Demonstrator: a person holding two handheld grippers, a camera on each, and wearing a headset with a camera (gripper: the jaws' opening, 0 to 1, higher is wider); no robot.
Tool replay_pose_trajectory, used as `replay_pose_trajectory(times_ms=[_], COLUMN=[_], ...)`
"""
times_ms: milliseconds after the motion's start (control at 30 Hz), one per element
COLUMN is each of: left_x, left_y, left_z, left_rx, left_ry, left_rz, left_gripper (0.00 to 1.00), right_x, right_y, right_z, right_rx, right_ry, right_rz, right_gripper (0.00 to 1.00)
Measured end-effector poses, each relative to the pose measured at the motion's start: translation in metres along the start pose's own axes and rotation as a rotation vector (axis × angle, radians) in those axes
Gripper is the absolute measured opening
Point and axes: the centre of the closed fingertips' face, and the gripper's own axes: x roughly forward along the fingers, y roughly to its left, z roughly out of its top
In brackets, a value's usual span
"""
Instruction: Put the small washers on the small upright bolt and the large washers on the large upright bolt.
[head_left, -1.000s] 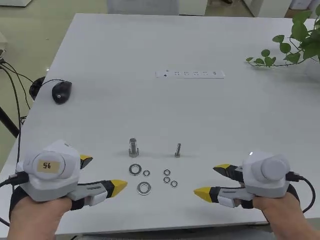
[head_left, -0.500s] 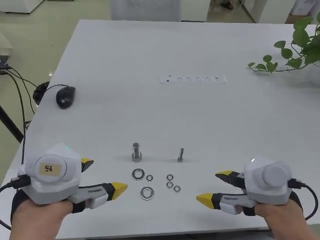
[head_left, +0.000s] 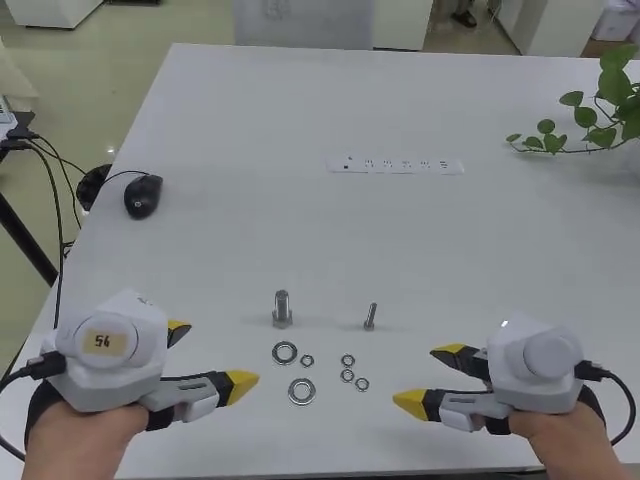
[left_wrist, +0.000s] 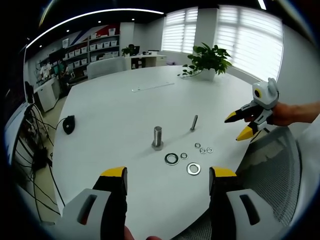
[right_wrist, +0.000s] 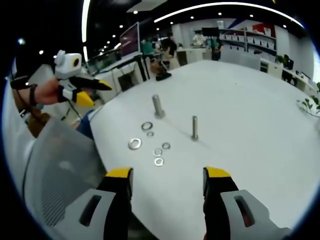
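Observation:
A large bolt (head_left: 282, 308) and a small bolt (head_left: 370, 317) stand upright side by side on the white table (head_left: 300, 120). In front of them lie two large washers (head_left: 285, 352) (head_left: 302, 390) and several small washers (head_left: 348, 360). My left gripper (head_left: 210, 354) hovers open at the front left, apart from the washers. My right gripper (head_left: 428, 376) hovers open at the front right. In the left gripper view the large bolt (left_wrist: 157, 137) and washers (left_wrist: 172, 159) lie ahead of the open left gripper (left_wrist: 168, 172). The right gripper view shows the small bolt (right_wrist: 194, 127) beyond the open right gripper (right_wrist: 168, 172).
A white power strip (head_left: 396, 165) lies at mid table. A black mouse (head_left: 142, 195) sits at the left edge, its cable (head_left: 40, 200) hanging off. A leafy plant (head_left: 600, 110) stands at the far right. The table's front edge runs just below both grippers.
The head camera has shifted, so the table's things sit lower and further right in the picture. Both grippers stay open near the front edge. Bolts and washers have not moved.

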Motion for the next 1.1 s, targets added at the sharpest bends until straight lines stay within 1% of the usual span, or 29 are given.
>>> replay_pose_trajectory(times_ms=[300, 500, 700, 767, 800, 900, 967, 1033, 1100], left_x=[0.002, 0.003, 0.004, 0.004, 0.004, 0.004, 0.004, 0.004, 0.003], left_y=[0.001, -0.003, -0.001, 0.000, 0.001, 0.001, 0.001, 0.002, 0.002], left_z=[0.001, 0.001, 0.004, 0.004, 0.004, 0.004, 0.005, 0.004, 0.003], left_rx=[-0.003, 0.004, 0.004, 0.003, 0.002, 0.001, 0.002, -0.002, -0.002], left_ry=[-0.005, 0.000, -0.006, -0.007, -0.008, -0.009, -0.010, -0.011, -0.009], left_rz=[-0.005, -0.016, -0.017, -0.016, -0.015, -0.014, -0.012, -0.010, -0.009], left_gripper=[0.66, 0.66, 0.66, 0.66, 0.66, 0.66, 0.66, 0.66, 0.66], right_x=[-0.001, -0.001, 0.006, 0.009, 0.011, 0.017, 0.022, 0.028, 0.034], right_y=[-0.004, -0.005, -0.004, 0.000, 0.000, 0.001, 0.003, 0.005, 0.007], right_z=[-0.003, -0.004, -0.009, -0.009, -0.008, -0.005, -0.004, -0.005, -0.003], right_rx=[0.005, 0.006, -0.030, -0.033, -0.038, -0.052, -0.066, -0.059, -0.091], right_ry=[0.008, 0.008, 0.060, 0.070, 0.071, 0.080, 0.094, 0.118, 0.122], right_rz=[-0.017, -0.025, -0.019, 0.007, 0.008, 0.021, 0.031, 0.054, 0.067], right_gripper=[0.54, 0.52, 0.47, 0.43, 0.42, 0.42, 0.42, 0.42, 0.40])
